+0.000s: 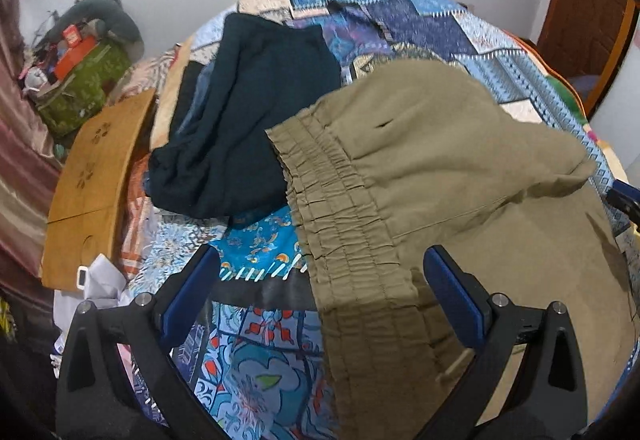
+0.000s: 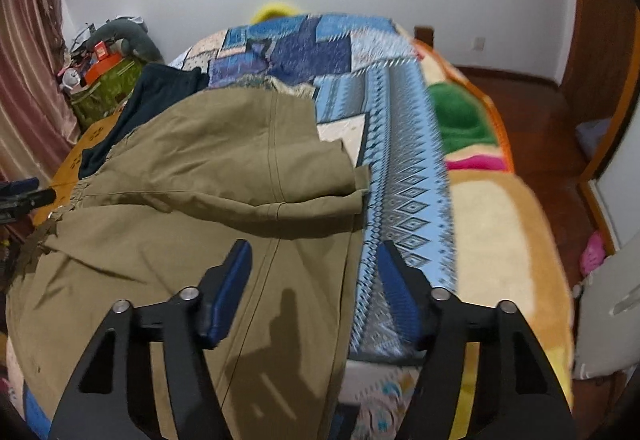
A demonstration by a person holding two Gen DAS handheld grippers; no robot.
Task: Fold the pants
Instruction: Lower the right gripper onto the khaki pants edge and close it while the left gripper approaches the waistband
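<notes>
Olive-green pants (image 1: 460, 176) lie on the patterned bed, folded over, with the gathered elastic waistband (image 1: 344, 224) toward the left. They also show in the right wrist view (image 2: 192, 192), where a leg hem (image 2: 362, 178) lies folded across the top. My left gripper (image 1: 320, 264) is open, its jaws straddling the waistband just above it. My right gripper (image 2: 314, 258) is open over the pants' right edge, holding nothing. The right gripper's tip (image 1: 624, 196) shows at the right edge of the left wrist view.
A dark navy garment (image 1: 248, 112) lies on the bed left of the pants. A wooden lap table (image 1: 96, 184) leans at the bed's left side, with a cluttered green box (image 1: 80, 88) behind it. A plush orange and green blanket (image 2: 500, 224) covers the bed's right side.
</notes>
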